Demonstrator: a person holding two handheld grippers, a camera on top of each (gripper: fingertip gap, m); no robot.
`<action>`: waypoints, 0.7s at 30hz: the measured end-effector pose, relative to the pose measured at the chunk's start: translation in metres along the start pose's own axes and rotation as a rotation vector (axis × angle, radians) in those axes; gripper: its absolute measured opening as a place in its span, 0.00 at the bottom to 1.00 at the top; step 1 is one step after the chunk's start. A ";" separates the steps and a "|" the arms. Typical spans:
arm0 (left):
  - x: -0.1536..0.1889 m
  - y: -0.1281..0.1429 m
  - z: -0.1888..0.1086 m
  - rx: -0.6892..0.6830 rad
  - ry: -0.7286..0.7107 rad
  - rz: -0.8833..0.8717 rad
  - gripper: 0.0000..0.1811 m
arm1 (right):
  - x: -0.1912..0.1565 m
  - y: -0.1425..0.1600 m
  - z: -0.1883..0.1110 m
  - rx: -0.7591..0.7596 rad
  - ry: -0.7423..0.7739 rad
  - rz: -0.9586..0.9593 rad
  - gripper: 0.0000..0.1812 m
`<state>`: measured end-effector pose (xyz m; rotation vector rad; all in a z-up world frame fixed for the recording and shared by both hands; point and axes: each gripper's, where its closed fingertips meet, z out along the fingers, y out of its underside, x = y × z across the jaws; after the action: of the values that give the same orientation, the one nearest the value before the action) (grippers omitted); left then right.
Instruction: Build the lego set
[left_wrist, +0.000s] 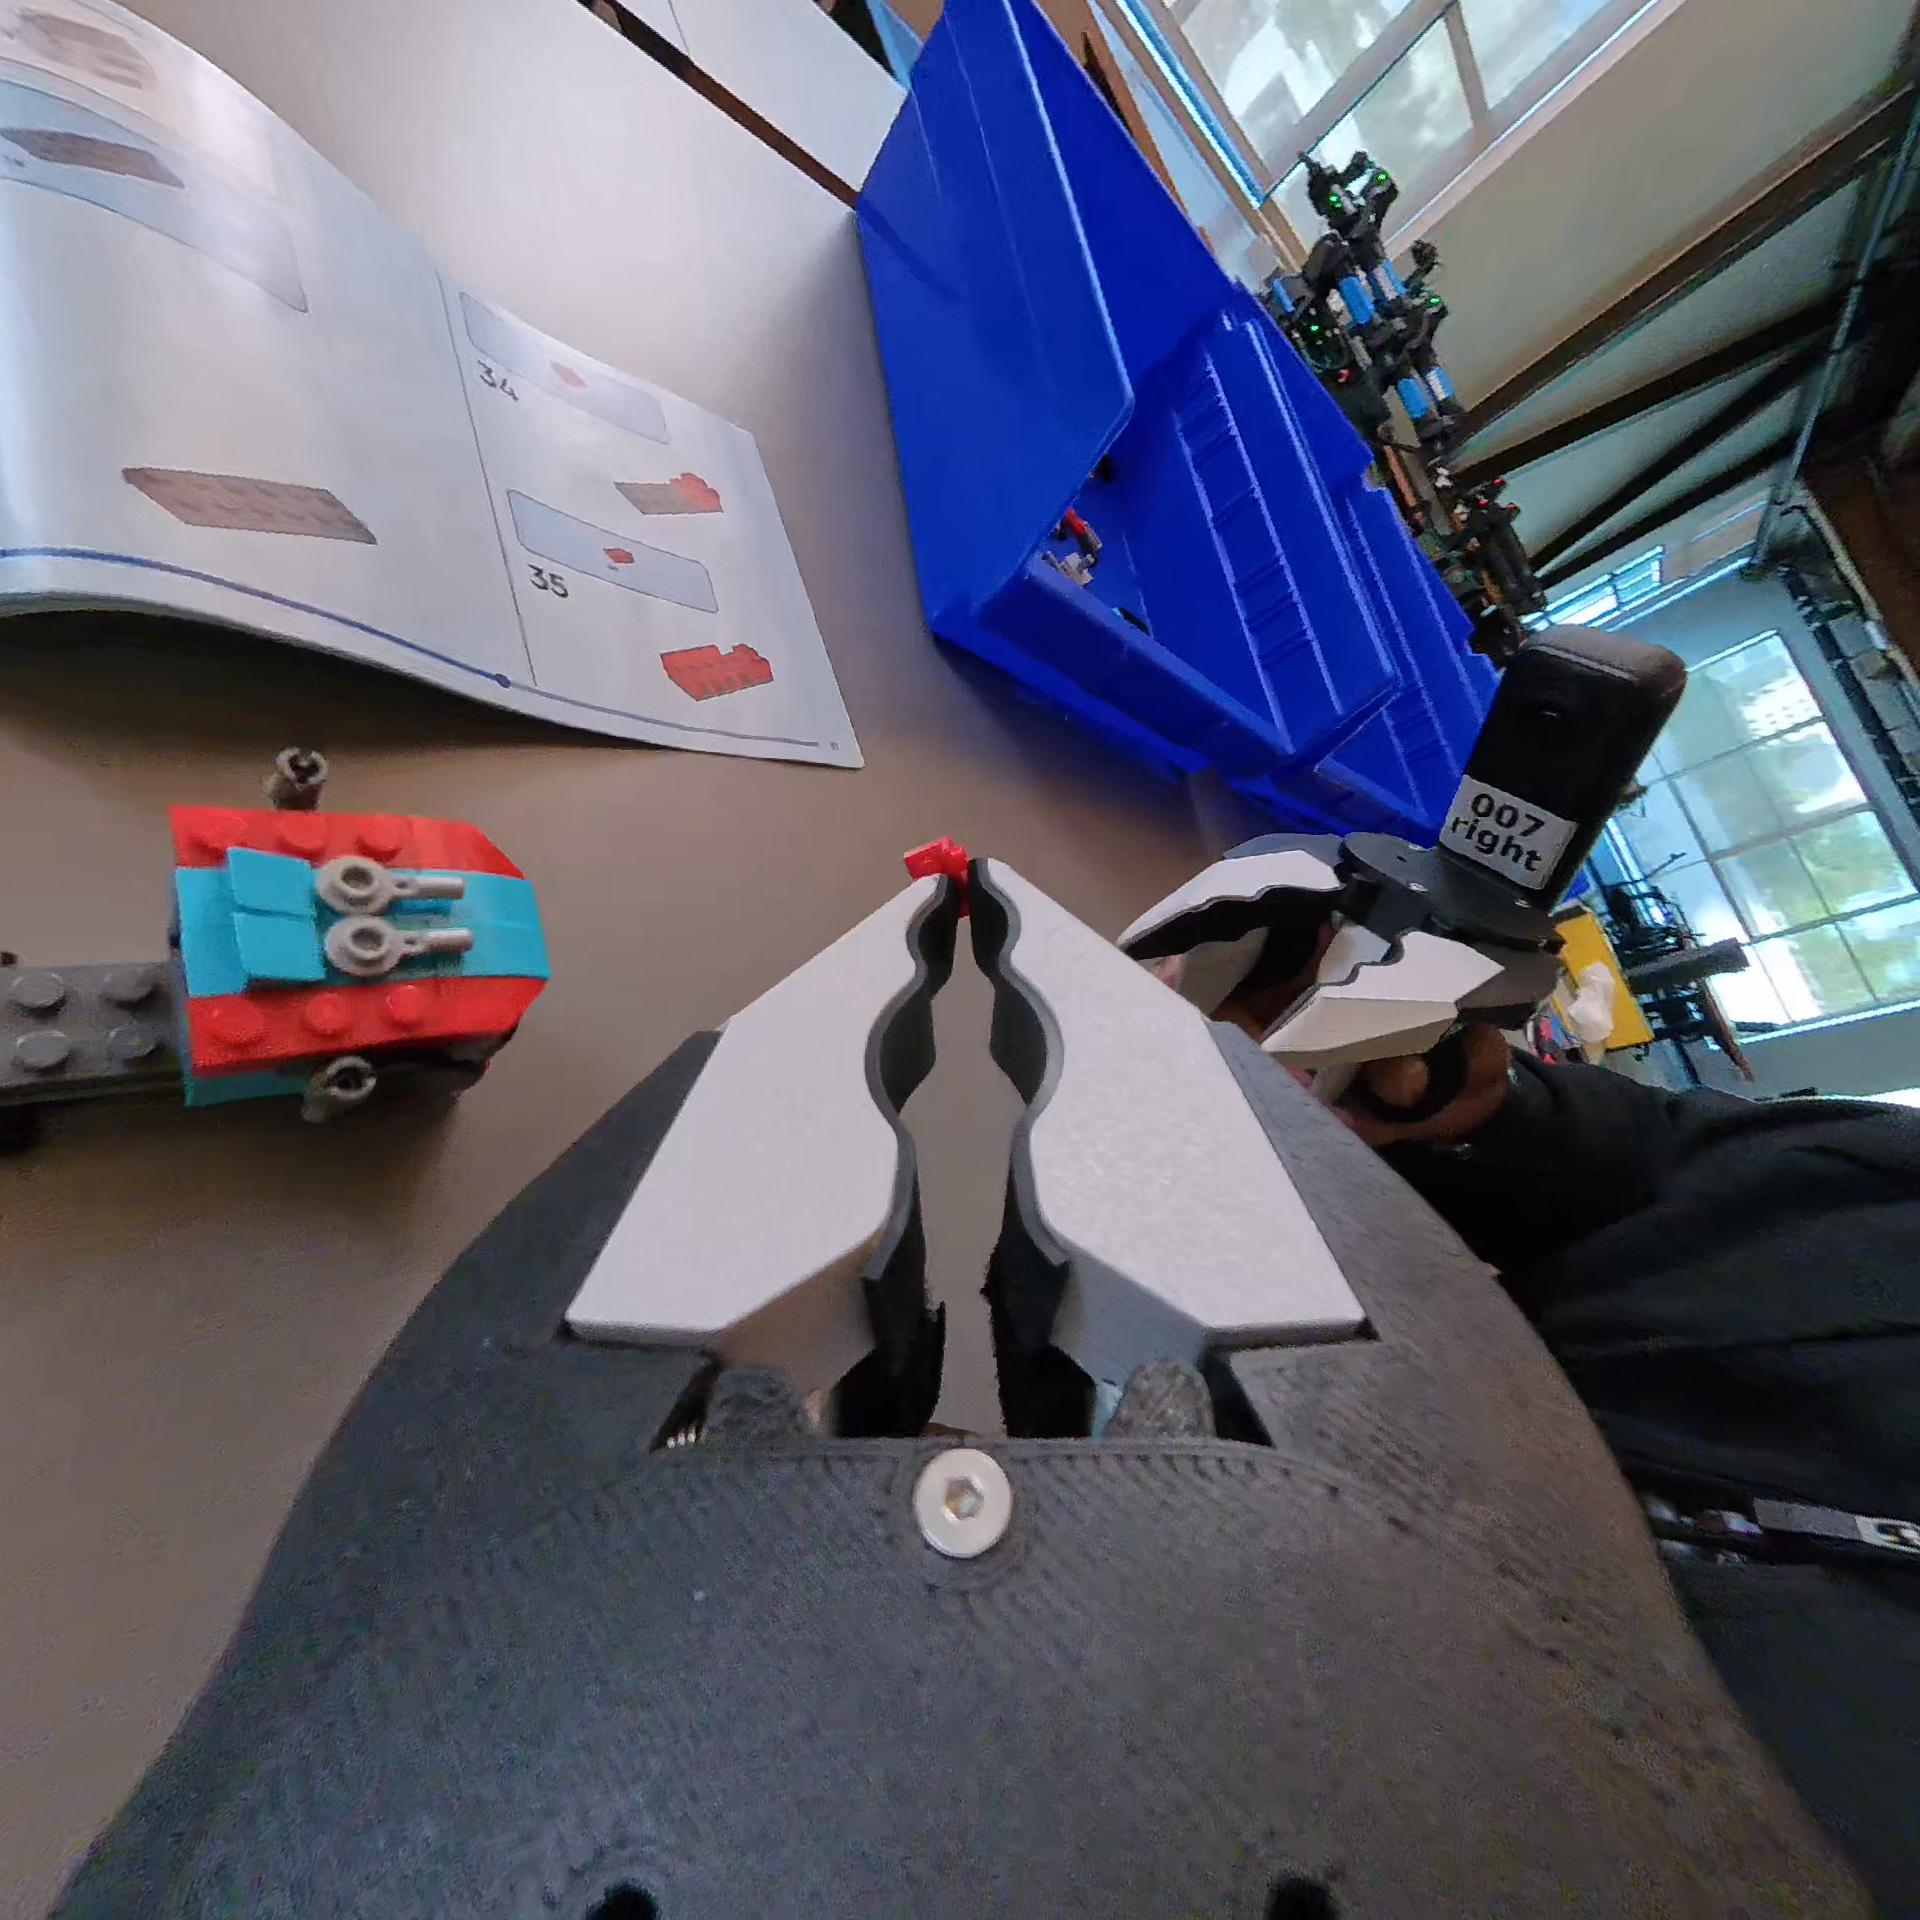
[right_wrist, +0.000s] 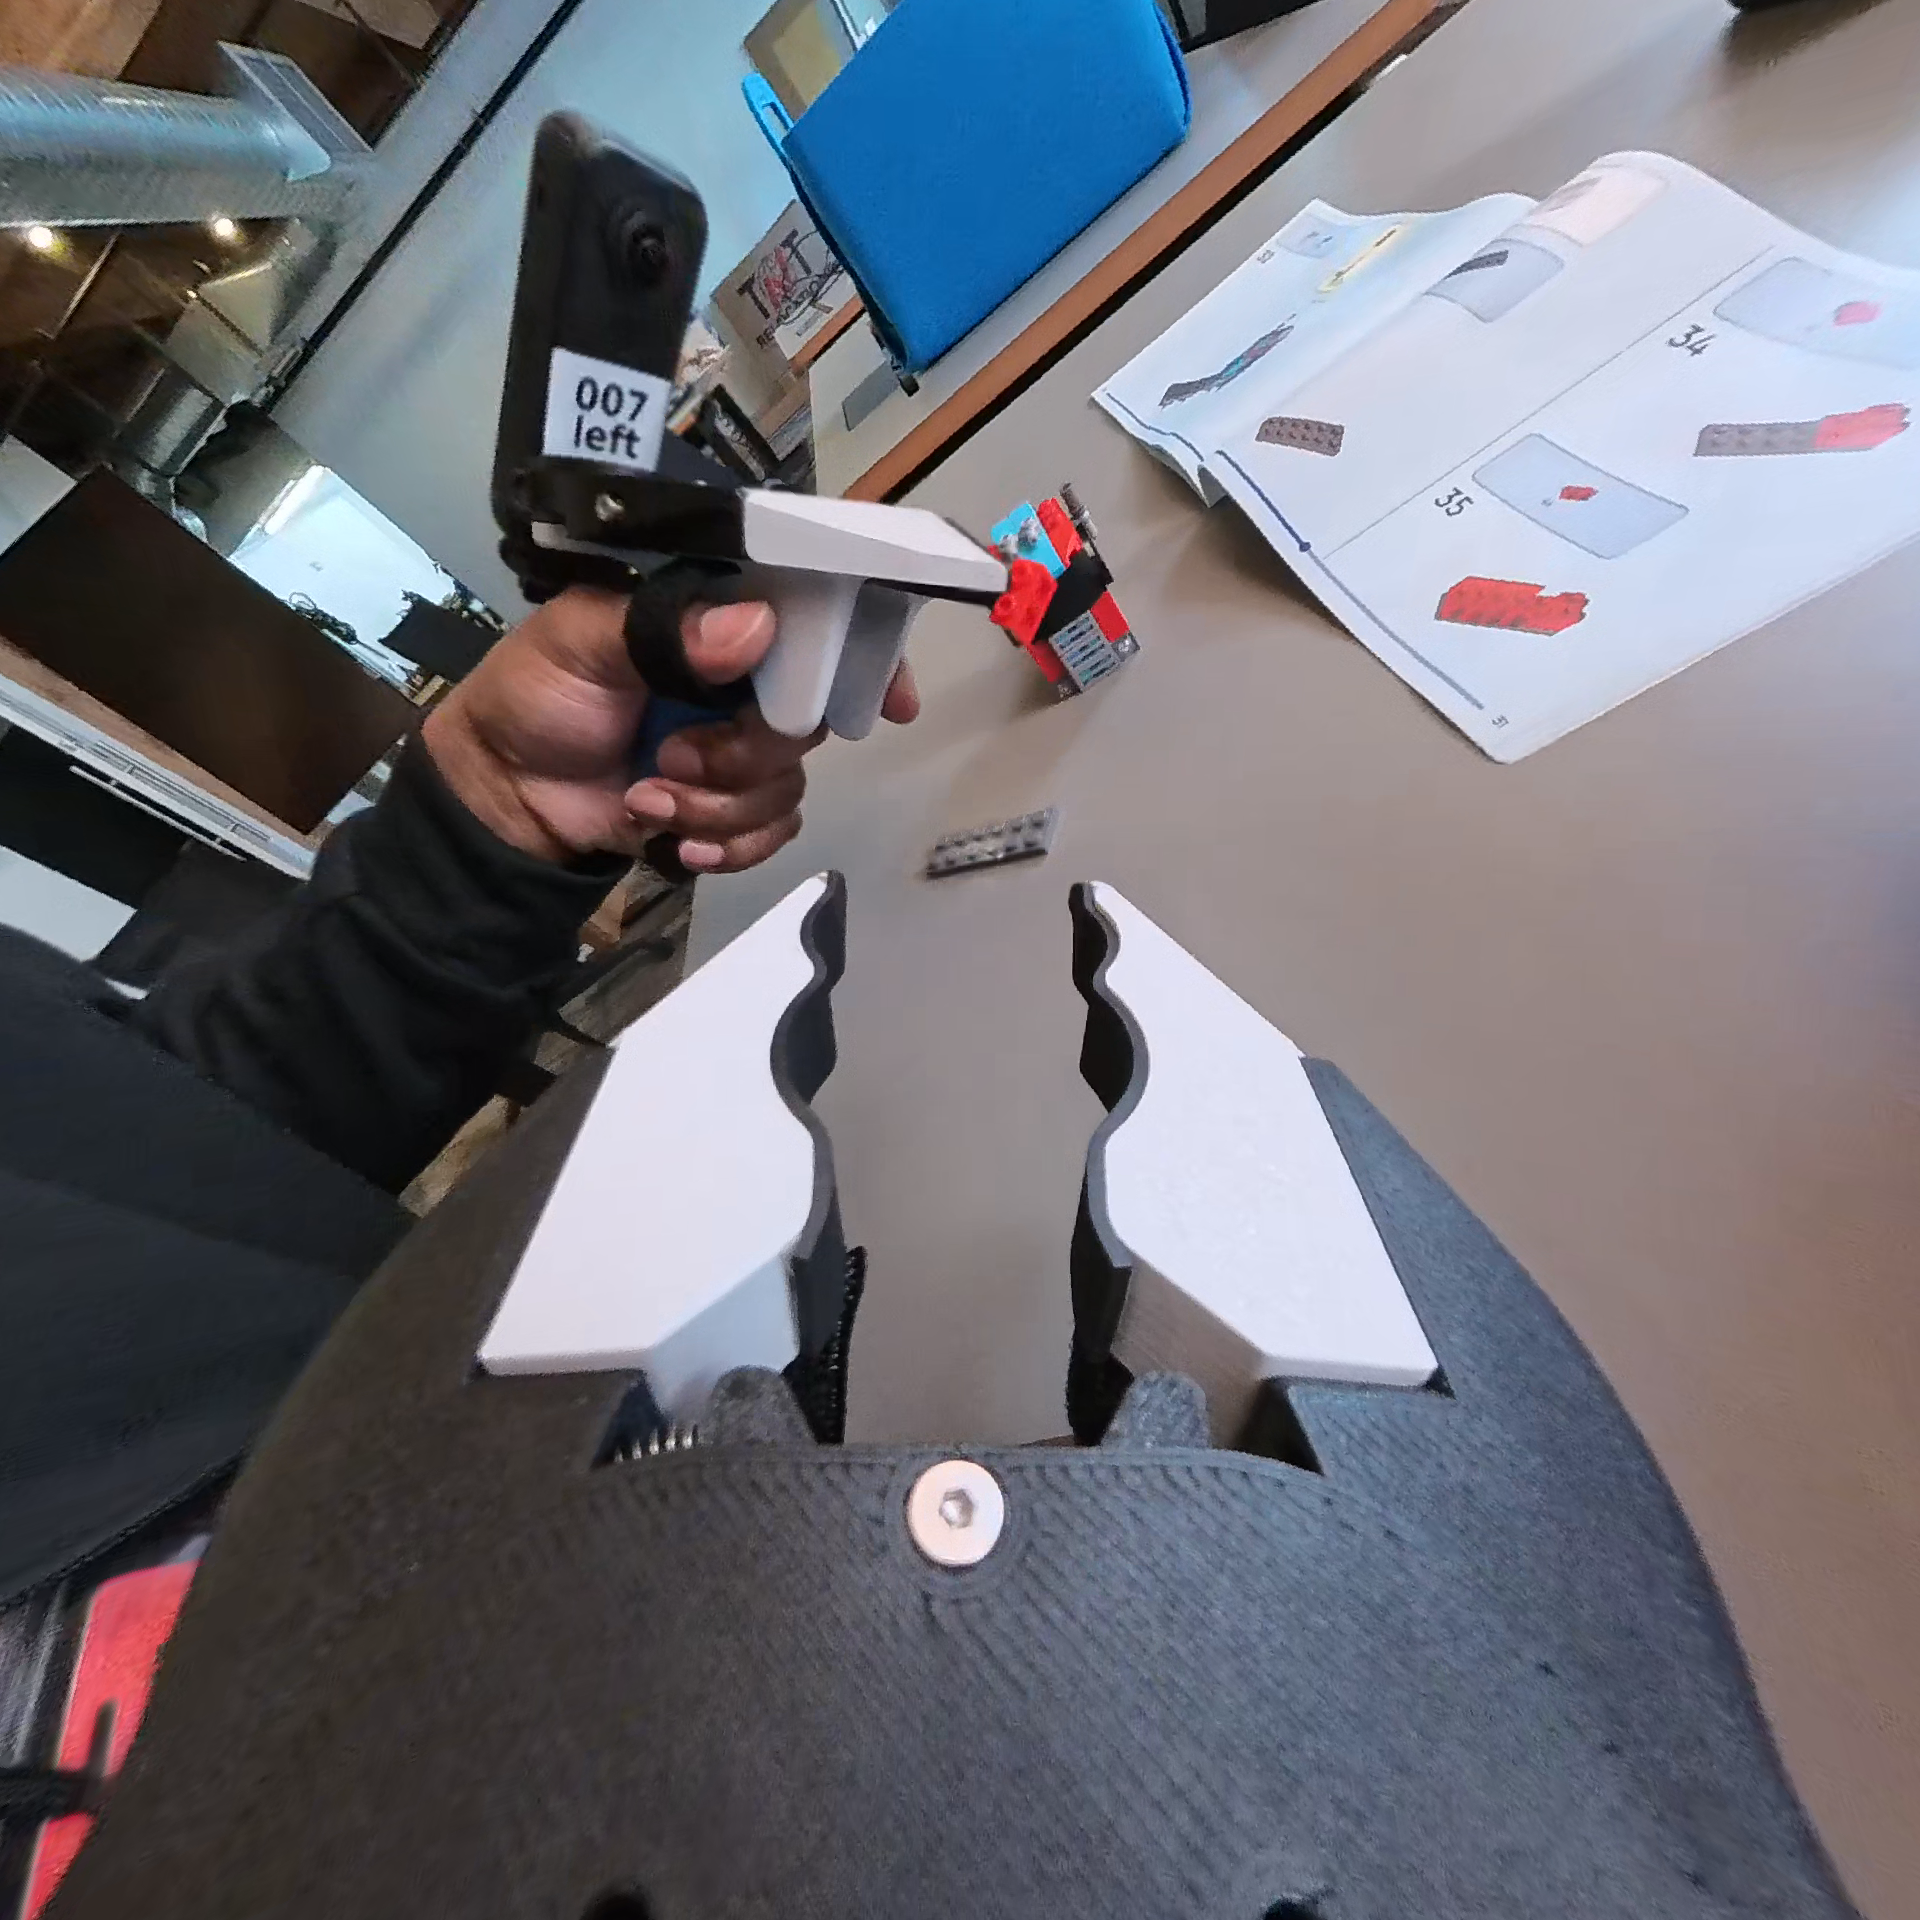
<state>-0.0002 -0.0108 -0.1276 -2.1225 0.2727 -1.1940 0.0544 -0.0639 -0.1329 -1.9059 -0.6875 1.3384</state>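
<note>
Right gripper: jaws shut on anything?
No, in the right wrist view the right gripper has its jaws wide apart with only bare table between them; the red brick is in the left gripper.

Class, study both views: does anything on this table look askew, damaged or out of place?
Nothing looks damaged or spilled. The instruction booklet lies open with curled pages, and the left gripper pinches a small red brick only at its fingertips.
</note>
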 end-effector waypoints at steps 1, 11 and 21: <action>0.002 -0.002 0.001 -0.002 0.009 0.003 0.01 | -0.001 0.000 0.003 -0.001 -0.001 0.000 0.24; 0.155 -0.059 0.077 -0.158 0.216 0.365 0.01 | -0.008 -0.002 0.003 0.020 -0.022 -0.038 0.24; 0.391 0.035 0.280 -0.610 0.500 0.790 0.01 | -0.011 -0.004 -0.015 0.079 -0.043 -0.005 0.22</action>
<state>0.4521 -0.0975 0.0161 -1.7937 1.6990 -1.1886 0.0650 -0.0735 -0.1200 -1.8169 -0.6506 1.3867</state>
